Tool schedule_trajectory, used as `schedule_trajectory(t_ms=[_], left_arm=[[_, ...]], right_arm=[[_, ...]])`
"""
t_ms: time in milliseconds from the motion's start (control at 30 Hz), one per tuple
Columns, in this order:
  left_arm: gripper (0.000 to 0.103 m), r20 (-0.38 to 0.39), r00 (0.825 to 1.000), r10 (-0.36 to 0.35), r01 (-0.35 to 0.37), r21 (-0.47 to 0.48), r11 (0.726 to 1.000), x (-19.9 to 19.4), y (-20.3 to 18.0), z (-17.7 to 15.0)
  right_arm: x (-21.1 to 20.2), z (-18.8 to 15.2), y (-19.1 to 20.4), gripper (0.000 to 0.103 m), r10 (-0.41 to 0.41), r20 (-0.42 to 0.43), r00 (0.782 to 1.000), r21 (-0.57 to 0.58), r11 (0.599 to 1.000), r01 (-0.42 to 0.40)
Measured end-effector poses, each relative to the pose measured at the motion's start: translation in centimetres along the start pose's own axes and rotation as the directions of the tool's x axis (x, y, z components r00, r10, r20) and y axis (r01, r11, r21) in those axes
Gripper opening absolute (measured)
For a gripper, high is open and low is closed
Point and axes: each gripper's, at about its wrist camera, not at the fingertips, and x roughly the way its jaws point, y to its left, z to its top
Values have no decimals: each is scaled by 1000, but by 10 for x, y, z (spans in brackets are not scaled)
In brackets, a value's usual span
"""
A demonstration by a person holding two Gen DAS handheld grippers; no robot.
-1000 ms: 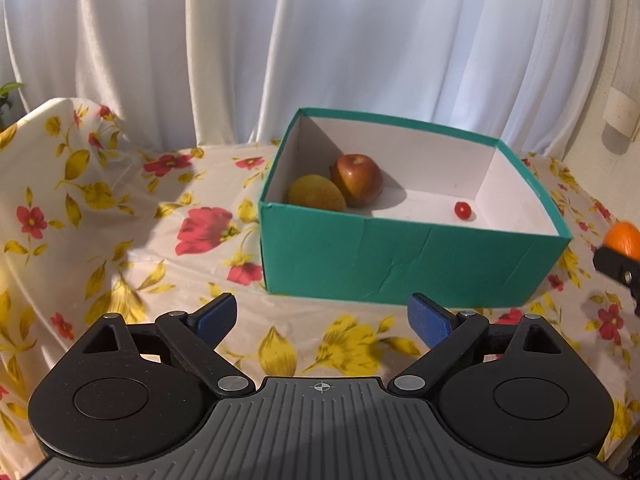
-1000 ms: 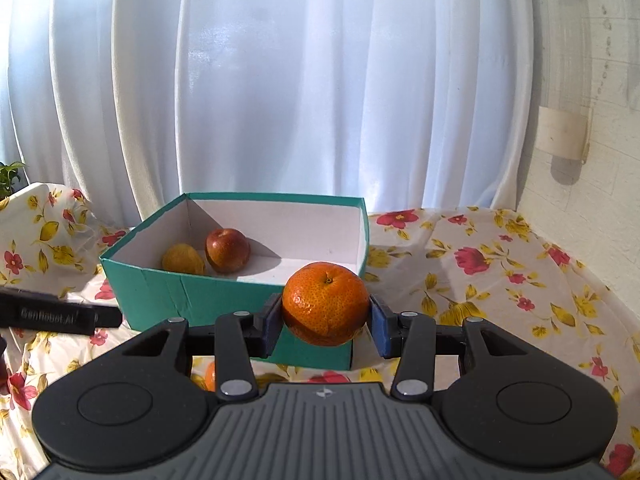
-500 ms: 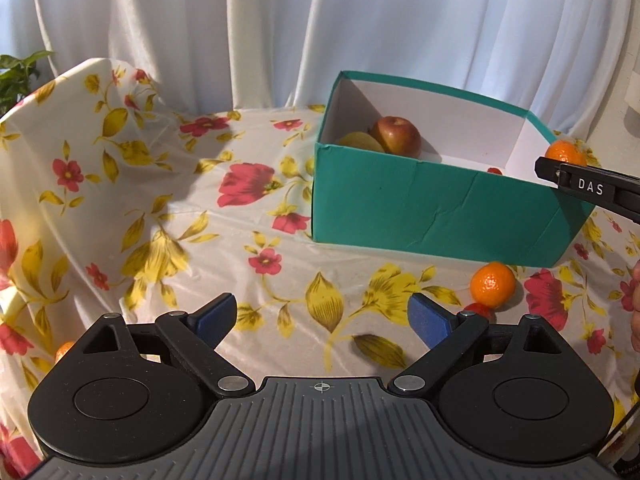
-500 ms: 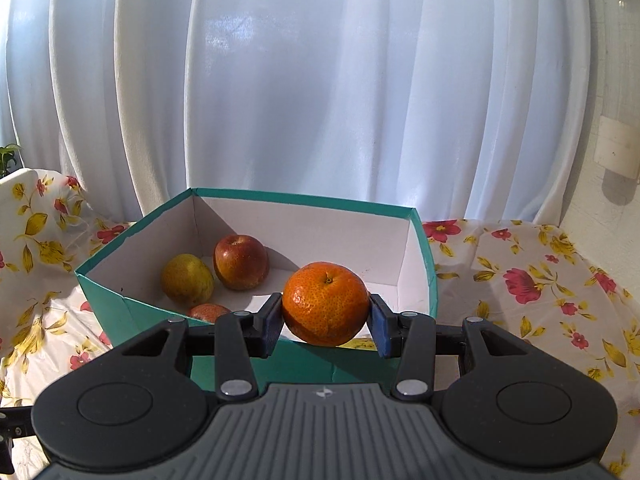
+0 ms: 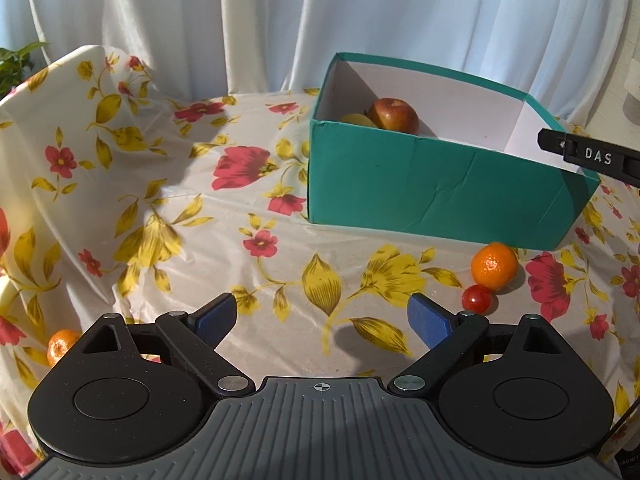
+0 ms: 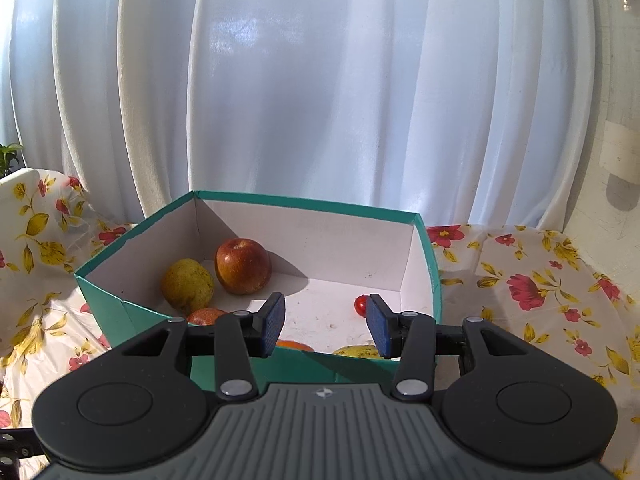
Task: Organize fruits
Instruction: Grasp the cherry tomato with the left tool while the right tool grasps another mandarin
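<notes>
A teal box with a white inside holds a red apple, a yellow pear, a cherry tomato and an orange just under my right gripper, which is open and empty over the box's near wall. In the left wrist view the box stands at the right. An orange and a cherry tomato lie in front of it. My left gripper is open and empty above the cloth. Another orange lies at the far left.
A floral tablecloth covers the table and rises over something at the left. White curtains hang behind. The right gripper's arm shows over the box's right corner. Another yellow fruit lies in the box by the near wall.
My right gripper has opened and let go of the orange, which now lies in the box. My left gripper has drawn back a little from the box.
</notes>
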Motion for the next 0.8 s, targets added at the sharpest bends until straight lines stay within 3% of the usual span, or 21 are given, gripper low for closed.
schedule_trajectory(t_ms=[67, 133, 400, 800], left_arm=[[96, -11, 1000, 1, 0, 15, 1000, 5, -5, -1], [96, -30, 999, 11, -10, 32, 999, 11, -11, -1], [96, -61, 998, -4, 9, 87, 996, 29, -39, 1], [96, -90, 995, -51, 67, 179, 982, 39, -74, -4]], right_arm=[[-14, -1, -5, 72, 0, 20, 1000, 19, 1000, 0], [-26, -6, -8, 85, -1, 27, 1000, 39, 999, 0], [-59, -37, -13, 90, 6, -59, 998, 54, 999, -3], [-89, -60, -33, 92, -61, -81, 995, 112, 991, 70]])
